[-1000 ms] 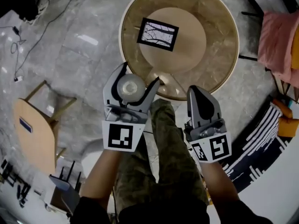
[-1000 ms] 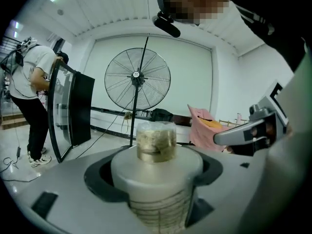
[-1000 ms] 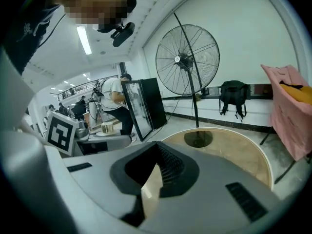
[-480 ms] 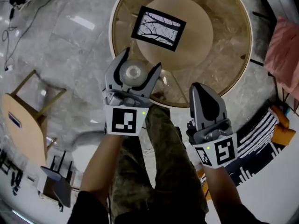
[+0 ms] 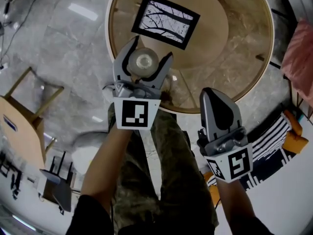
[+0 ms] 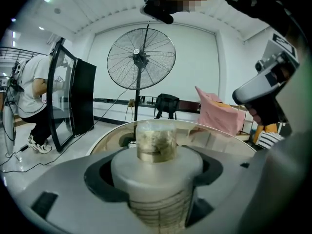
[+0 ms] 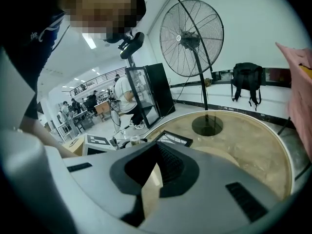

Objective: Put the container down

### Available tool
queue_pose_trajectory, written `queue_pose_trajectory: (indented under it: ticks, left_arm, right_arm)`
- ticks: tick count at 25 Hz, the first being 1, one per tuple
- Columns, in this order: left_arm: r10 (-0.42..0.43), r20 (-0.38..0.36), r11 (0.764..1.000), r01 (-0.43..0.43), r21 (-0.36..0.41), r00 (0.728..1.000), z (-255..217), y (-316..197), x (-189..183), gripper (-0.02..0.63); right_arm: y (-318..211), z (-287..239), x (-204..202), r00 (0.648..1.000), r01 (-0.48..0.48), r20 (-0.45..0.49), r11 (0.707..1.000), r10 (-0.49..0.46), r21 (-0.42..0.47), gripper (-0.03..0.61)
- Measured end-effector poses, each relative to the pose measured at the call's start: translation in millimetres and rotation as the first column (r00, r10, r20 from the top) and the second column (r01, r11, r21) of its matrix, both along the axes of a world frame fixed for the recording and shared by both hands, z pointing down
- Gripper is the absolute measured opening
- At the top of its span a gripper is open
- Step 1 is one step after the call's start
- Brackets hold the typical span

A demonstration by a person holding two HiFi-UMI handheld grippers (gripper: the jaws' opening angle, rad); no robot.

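The left claw (image 5: pixel 150 51) was clamped on the container (image 5: pixel 145 61), one jaw on each side of its pale body. In the left gripper view the container stood upright between the jaws, a white shoulder topped by a clear, round neck with something yellowish inside. From the head view it sat over the near rim of the round bench (image 5: pixel 244 53), just beside the near edge of a black-framed picture (image 5: pixel 166 21) that lay flat on the bench's tan middle disc. No view showed whether the container's base touched the bench.

The right claw (image 5: pixel 210 95) was held apart from the left one, nearer the person and off the edge of the bench, above the floor. Its jaws were drawn together with nothing between them; in the right gripper view only a thin slit showed between the dark pads, and the bench lay beyond.

The person's camouflage trousers (image 5: pixel 171 170) filled the space between the two forearms. A wooden chair (image 5: pixel 22 131) stood on the marble floor to the left, and a pink cloth (image 5: pixel 299 48) hung at the right edge. Beyond the bench, the left gripper view showed a tall pedestal fan (image 6: pixel 141 57) and another person (image 6: pixel 33 99) bent beside a dark glass cabinet (image 6: pixel 78 99).
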State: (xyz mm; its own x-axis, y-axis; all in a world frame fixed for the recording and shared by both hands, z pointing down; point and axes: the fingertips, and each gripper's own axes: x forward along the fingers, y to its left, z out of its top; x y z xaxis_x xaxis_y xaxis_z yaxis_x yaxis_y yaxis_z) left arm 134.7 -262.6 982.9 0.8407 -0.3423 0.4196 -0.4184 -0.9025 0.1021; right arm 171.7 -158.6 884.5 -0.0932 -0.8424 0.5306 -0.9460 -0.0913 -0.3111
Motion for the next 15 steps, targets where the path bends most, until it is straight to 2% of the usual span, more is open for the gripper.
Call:
queue_pose_trajectory:
  ticks: [5, 10, 12, 15]
  left_arm:
    - [0.01, 0.018, 1.0, -0.01, 0.023, 1.0, 13, -3, 6, 0.35]
    - [0.012, 0.021, 0.999, -0.013, 0.043, 1.0, 13, -1, 12, 0.35]
    - [0.024, -0.005, 0.998, -0.023, 0.063, 1.0, 11, 0, 13, 0.35]
    - [0.051, -0.024, 0.998, -0.05, 0.048, 0.998, 11, 3, 12, 0.35]
  right_arm:
    - [-5, 0, 4, 0.997, -0.013, 0.071, 1.0, 0.011, 0.027, 0.021]
    - [-3, 3, 17, 0.997, -0.047, 0.054, 0.999, 0.046, 0.016, 0.021]
    - [-2, 3, 20, 0.998, -0.047, 0.045, 0.999, 0.046, 0.014, 0.021]
    - [0, 2, 19, 0.998, -0.045, 0.047, 0.999, 0.045, 0.01, 0.021]
